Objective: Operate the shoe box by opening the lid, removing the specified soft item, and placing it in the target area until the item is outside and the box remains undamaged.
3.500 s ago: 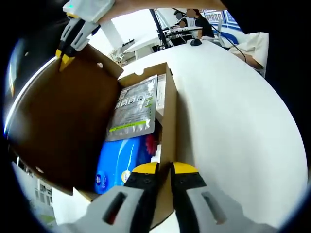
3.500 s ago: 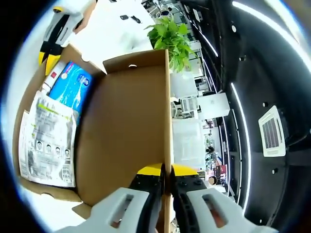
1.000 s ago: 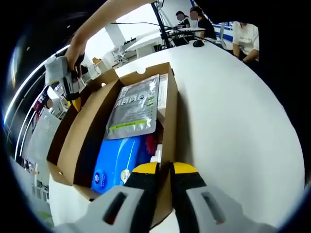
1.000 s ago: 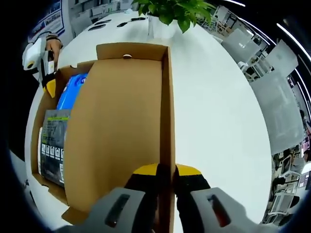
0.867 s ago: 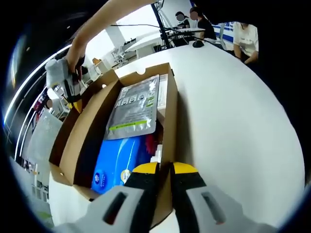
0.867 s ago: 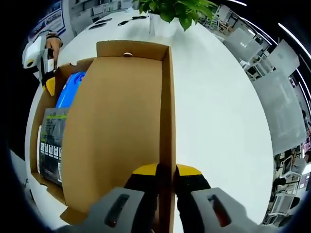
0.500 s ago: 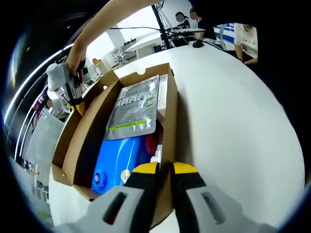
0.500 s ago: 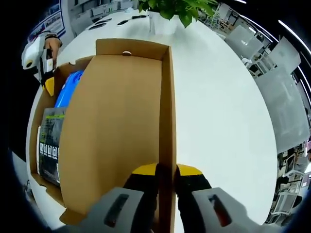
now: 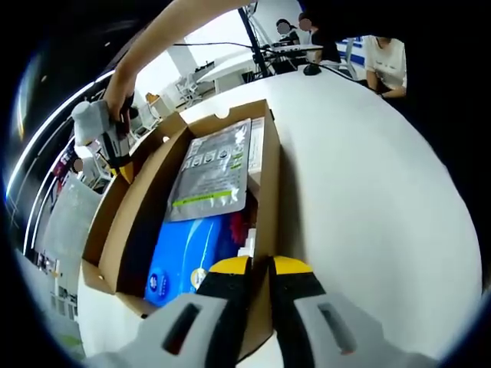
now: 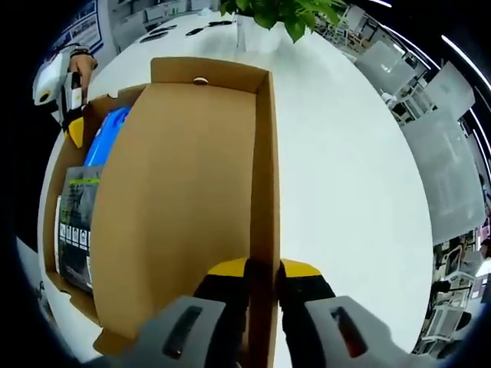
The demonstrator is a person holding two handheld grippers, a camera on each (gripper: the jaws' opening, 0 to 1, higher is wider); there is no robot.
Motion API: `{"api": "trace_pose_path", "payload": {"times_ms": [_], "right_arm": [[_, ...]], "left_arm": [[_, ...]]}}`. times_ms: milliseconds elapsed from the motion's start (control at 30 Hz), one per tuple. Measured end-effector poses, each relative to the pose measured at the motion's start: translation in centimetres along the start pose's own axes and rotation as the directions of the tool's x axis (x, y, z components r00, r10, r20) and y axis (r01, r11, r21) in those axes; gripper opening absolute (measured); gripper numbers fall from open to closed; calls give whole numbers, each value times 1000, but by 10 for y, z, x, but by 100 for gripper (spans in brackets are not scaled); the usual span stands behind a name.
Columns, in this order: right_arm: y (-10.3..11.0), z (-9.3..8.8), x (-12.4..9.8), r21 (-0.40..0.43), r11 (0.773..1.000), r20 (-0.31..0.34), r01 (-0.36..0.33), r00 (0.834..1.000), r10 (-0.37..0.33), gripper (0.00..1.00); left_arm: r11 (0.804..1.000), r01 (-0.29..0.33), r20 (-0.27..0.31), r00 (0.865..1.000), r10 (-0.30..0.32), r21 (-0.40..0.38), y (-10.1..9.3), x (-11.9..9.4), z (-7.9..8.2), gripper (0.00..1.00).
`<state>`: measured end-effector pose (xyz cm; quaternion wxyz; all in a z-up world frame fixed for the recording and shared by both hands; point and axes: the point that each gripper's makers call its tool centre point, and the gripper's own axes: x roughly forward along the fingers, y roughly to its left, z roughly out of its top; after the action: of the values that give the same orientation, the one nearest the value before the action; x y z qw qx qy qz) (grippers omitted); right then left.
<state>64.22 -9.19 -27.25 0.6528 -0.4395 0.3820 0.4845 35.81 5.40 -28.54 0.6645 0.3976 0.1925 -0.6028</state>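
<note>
- Two grippers pinch one cardboard shoe box on a white round table. The left gripper has its yellow-tipped jaws pressed together on the box's near side wall.
- The right gripper has its jaws closed on the front edge of the hinged lid, which is swung wide open and lies nearly flat beside the box.
- Inside the open box lie a grey foil pouch with a green stripe and, nearer the left gripper, a blue soft pack, touching each other. A red-and-white item is wedged by the wall; what it is I cannot tell.
- The blue pack looks light, squashy and slick, likely a film-wrapped packet. It probably wants a gentle pinch on a loose edge or corner, not the bulging middle.
- The cardboard wall is thin and could crease under a hard squeeze.
</note>
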Motion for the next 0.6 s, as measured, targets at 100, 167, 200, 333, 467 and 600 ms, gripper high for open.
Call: {"api": "trace_pose_path", "payload": {"times_ms": [100,167,200,333,467,600], "right_arm": [[-2,1,-3,-5,1000,-8,23,1000,-23,17],[-5,2,-6,-6,999,-13,45,999,-46,20],[-7,2,-8,-9,998,-15,55,998,-56,21],[-8,4,-14,-3,997,-17,75,997,-75,22],[-4,10,-24,2,997,-2,82,997,-81,26],[-3,12,-25,-13,998,-15,66,998,-66,34]], "left_arm": [[1000,0,0,1000,0,-1,0,0,0,9],[1000,1,0,1000,-1,-3,-1,0,0,9],[1000,1,0,1000,-1,-2,-2,0,1,9],[1000,4,5,1000,-4,-3,-2,-1,2,9],[1000,8,8,1000,-8,-9,-2,0,2,9],[1000,4,1,1000,-4,-6,-2,0,1,9]]}}
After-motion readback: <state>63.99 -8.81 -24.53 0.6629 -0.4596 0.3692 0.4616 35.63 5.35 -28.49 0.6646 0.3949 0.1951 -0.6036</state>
